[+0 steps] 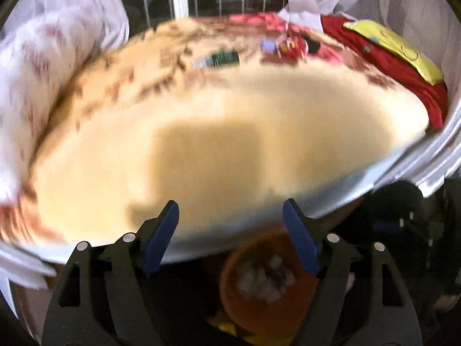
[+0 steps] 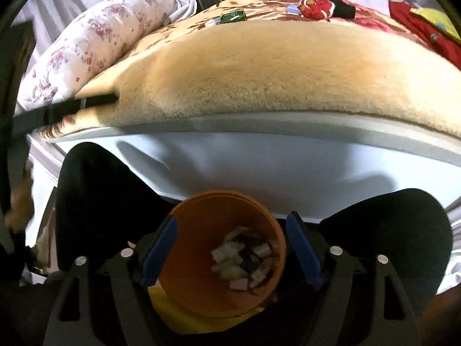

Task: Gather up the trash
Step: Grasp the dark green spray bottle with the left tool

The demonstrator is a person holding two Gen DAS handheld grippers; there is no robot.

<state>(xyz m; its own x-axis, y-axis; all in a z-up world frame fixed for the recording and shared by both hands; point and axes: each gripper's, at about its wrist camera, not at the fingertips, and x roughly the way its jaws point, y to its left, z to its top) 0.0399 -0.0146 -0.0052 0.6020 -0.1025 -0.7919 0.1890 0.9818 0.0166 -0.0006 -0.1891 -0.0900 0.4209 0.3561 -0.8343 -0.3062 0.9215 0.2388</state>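
An orange bin (image 2: pixel 201 259) holding several scraps of paper trash (image 2: pixel 245 259) stands on the floor at the foot of a bed. My right gripper (image 2: pixel 232 227) is open and empty, right above the bin's mouth. The bin also shows in the left wrist view (image 1: pixel 259 297), blurred. My left gripper (image 1: pixel 230 213) is open and empty over the bed's near edge. A green bottle (image 2: pixel 233 16) and a small pale box (image 2: pixel 292 8) lie far back on the tan blanket (image 2: pixel 273 72). The bottle (image 1: pixel 223 59) and box (image 1: pixel 268 46) also show in the left view.
A floral pillow (image 2: pixel 95 49) lies at the left of the bed. A red toy (image 2: pixel 315 7) and a black item (image 2: pixel 344 10) lie beside the box. Red cloth with a yellow sheet (image 1: pixel 403 52) is at the right. A white bed frame (image 2: pixel 259 155) faces me.
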